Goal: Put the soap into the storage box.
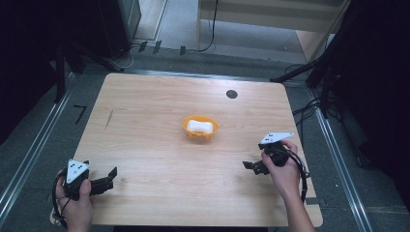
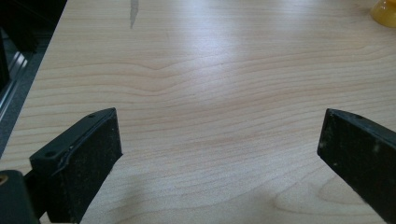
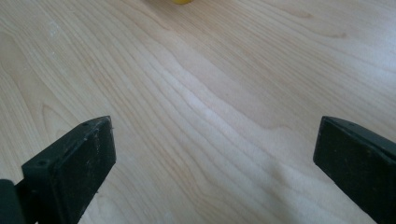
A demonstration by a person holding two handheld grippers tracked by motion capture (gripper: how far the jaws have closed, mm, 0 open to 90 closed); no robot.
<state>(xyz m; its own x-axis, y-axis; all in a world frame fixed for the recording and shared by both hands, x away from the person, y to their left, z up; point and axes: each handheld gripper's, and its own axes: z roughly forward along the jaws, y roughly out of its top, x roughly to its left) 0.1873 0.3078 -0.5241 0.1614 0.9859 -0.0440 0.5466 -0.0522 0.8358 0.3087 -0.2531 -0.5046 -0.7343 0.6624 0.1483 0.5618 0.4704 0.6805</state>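
An orange bowl [image 1: 200,127] sits near the middle of the wooden table [image 1: 154,111], slightly right of centre. Inside it lies one white, bone-shaped object [image 1: 200,126] that takes up most of the bowl's hollow; it rests lengthwise from left to right and stays below or about level with the rim. What the white piece is made of cannot be told from the high view.

The left gripper [image 1: 109,181] is held at the near left corner of the table, its jaws spread wide apart with nothing between them. In the left gripper view the two black jaws stand far from each other over bare wood, and a sliver of the orange bowl [image 2: 385,13] shows at the far right corner, well apart from the jaws.

The right gripper [image 1: 251,166] is held at the near right side, pointing left toward the table's middle. Its jaws are also wide apart and hold nothing. In the right gripper view the jaws frame plain wood grain, and a small yellow-orange edge of the bowl [image 3: 180,1] peeks in at the top.

The bowl lies between the two grippers and farther away than both, touching neither. A small dark round mark [image 1: 231,94] lies on the table beyond the bowl, toward the far right.
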